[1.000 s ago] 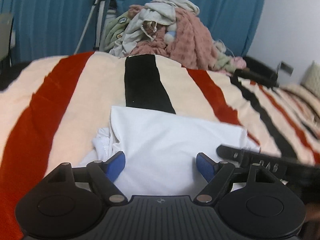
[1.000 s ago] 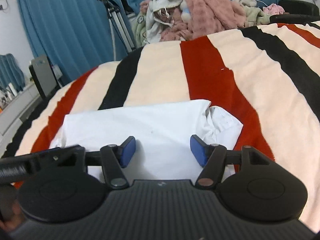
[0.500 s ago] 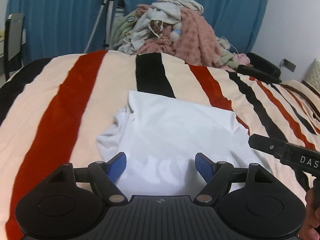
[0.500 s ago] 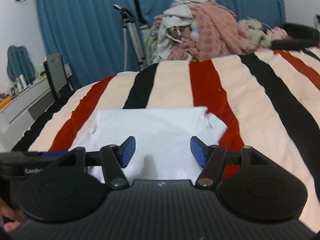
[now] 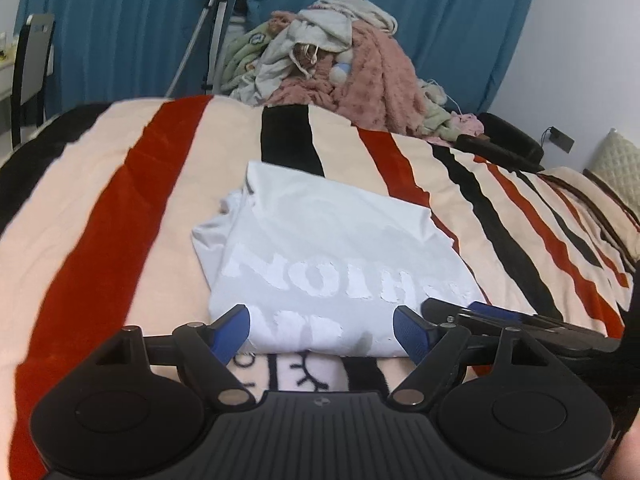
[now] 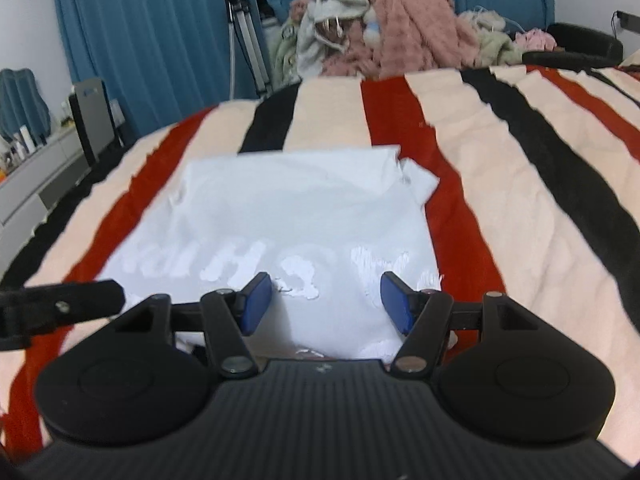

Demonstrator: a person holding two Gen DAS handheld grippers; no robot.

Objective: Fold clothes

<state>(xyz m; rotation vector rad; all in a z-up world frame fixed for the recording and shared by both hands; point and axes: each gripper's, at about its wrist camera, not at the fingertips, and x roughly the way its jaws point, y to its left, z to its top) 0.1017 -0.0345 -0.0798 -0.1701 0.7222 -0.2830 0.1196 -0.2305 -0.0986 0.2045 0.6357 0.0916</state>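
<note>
Lying flat on the striped blanket point(image 5: 120, 208), the white shirt point(image 5: 320, 248) stretched away toward 12 o'clock from both grippers. Left gripper point(image 5: 322, 330) and right gripper point(image 6: 326, 306) hung over its near edge, side by side, jaws wide, the left opening, nothing between them.

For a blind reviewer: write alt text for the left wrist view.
A folded white T-shirt with pale lettering lies on a red, black and cream striped blanket, just beyond the open left gripper. The right gripper reaches in from the right; a pile of clothes sits behind.
</note>
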